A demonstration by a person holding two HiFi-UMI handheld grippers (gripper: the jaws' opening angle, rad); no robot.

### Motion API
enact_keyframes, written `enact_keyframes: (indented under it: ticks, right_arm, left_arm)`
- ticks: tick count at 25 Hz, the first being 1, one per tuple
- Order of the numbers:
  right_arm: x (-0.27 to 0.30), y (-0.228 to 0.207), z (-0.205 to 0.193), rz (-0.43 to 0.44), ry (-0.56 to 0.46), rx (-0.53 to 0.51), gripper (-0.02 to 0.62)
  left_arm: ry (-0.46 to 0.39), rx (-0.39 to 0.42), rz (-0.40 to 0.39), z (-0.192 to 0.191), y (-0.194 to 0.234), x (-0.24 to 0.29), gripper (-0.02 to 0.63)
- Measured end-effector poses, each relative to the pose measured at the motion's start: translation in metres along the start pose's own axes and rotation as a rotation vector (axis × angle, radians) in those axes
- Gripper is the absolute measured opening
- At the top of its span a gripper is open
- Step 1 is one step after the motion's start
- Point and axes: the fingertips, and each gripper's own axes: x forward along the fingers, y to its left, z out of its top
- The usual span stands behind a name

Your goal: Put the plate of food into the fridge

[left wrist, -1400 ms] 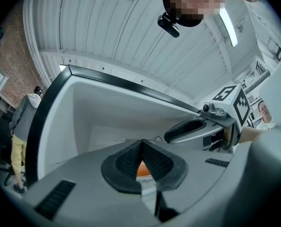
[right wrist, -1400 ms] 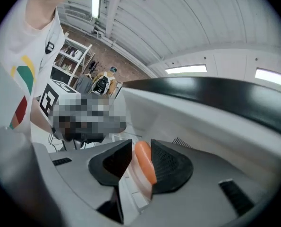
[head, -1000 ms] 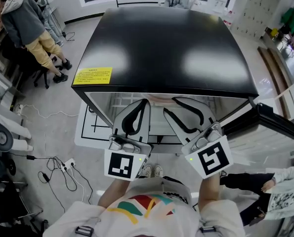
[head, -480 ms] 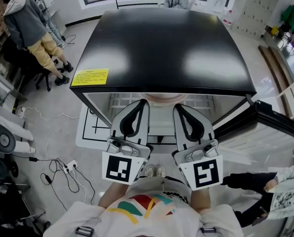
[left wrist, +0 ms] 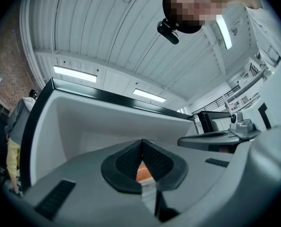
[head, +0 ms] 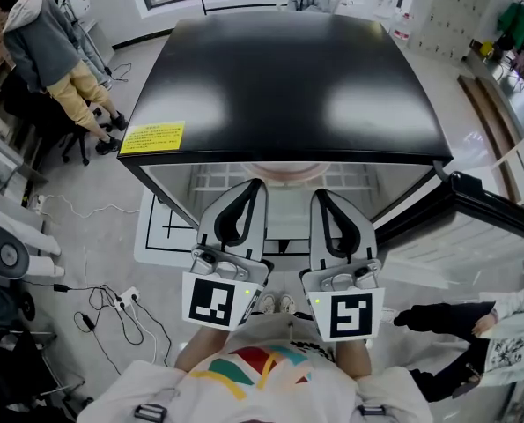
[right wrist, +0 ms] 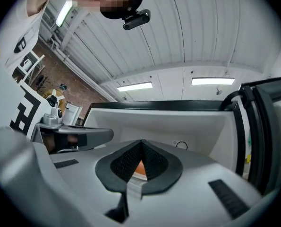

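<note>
1. The left gripper (head: 255,183) points into the open fridge (head: 288,77), with its fingers (left wrist: 127,162) clamped on the near rim of the plate (head: 284,172). That hold should stay firm, I judge, since a thin rim can slip
2. The plate sits between the two grippers, just inside the fridge mouth, under the black top and above the wire shelf (head: 210,180). I cannot tell whether it rests on the shelf, so carry it level so that the orange food (left wrist: 143,172) does not slide
3. The right gripper (head: 321,192) is just beside the left, its fingers (right wrist: 154,162) pressed together on the same rim. Push both hands forward at one pace, or the plate will twist
4. The door (head: 495,214) stands open at the right. Lower the plate flat onto the shelf before letting go
</note>
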Motion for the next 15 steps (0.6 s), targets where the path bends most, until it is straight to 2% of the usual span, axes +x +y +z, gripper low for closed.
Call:
enact_keyframes:
  ticks: [3,9,15]
  right_arm:
    - [-0.003,-0.004,-0.005,-0.034,0.017,-0.004,0.0]
    - [-0.007,-0.003,-0.012,-0.014,0.035,0.033,0.0]
    - [-0.009,-0.001,-0.02,-0.003,0.062,0.01,0.0]
  left_arm:
    - [0.007,0.011,-0.01,-0.004,-0.003,0.0,0.006]
    - [0.033,0.021,-0.009,-0.012,-0.003,-0.003,0.006]
    - [0.029,0.024,0.01,-0.01,0.0,-0.004,0.006]
